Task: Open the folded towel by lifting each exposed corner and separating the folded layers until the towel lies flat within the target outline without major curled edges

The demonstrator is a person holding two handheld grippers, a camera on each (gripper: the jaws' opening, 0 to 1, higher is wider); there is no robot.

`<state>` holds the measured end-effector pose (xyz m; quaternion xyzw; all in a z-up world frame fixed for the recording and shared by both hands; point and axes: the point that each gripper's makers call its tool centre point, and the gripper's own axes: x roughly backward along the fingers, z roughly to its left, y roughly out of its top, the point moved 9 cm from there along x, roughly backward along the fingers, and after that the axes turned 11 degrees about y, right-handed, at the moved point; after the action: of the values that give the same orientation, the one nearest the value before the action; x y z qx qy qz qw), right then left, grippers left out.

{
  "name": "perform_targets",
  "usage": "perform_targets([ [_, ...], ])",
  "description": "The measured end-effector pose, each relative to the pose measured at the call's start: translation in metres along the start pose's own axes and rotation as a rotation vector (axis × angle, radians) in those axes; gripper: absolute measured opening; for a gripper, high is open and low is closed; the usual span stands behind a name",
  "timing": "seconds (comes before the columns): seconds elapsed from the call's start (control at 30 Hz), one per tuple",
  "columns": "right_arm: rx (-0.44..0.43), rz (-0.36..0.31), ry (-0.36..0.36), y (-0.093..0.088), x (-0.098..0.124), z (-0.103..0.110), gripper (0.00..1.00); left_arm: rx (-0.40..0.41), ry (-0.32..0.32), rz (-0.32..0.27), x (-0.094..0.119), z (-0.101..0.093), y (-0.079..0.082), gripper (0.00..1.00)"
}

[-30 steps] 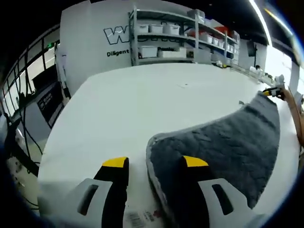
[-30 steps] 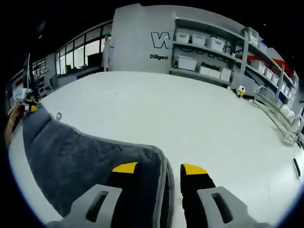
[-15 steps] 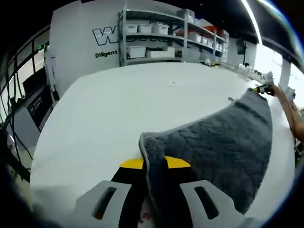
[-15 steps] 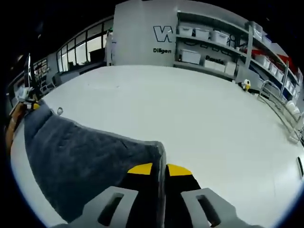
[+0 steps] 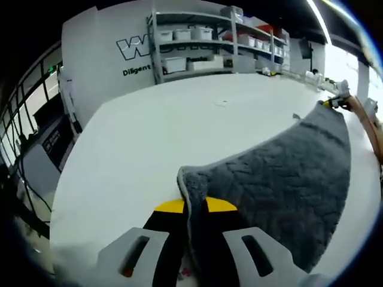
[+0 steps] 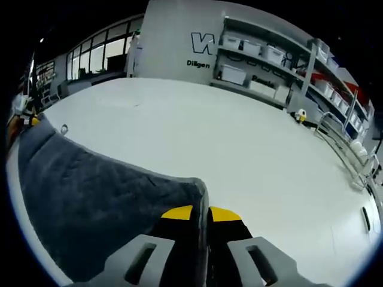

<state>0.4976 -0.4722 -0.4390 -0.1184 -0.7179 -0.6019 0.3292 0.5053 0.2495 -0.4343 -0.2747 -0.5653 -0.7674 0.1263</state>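
With each near corner of the grey towel [image 5: 281, 173] pinched between closed yellow-tipped jaws, the left gripper [image 5: 195, 206] and right gripper [image 6: 200, 213] should rise together and keep even tension, so the layers part without bunching. Beyond them the towel stretches over the white table [image 5: 161, 137], far edge lying flat; shelves [image 6: 269, 60] stand behind.

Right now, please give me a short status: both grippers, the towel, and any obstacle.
Left gripper shut on towel corner. Right gripper shut on the other near corner. Towel spread grey across the white table. Nothing on the tabletop beyond it.
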Motion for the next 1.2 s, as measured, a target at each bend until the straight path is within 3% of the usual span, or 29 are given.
perform_targets([
  [0.3, 0.043, -0.032, -0.044, 0.010, -0.017, -0.002, 0.05, -0.005, 0.041, -0.015, -0.020, 0.007, 0.010, 0.09],
  [0.6, 0.094, -0.030, -0.089, 0.023, -0.034, -0.003, 0.05, -0.064, 0.076, -0.016, -0.037, 0.011, 0.023, 0.10],
  [1.2, 0.084, -0.048, -0.138, 0.043, -0.062, -0.010, 0.06, -0.074, 0.084, -0.035, -0.065, 0.027, 0.038, 0.10],
])
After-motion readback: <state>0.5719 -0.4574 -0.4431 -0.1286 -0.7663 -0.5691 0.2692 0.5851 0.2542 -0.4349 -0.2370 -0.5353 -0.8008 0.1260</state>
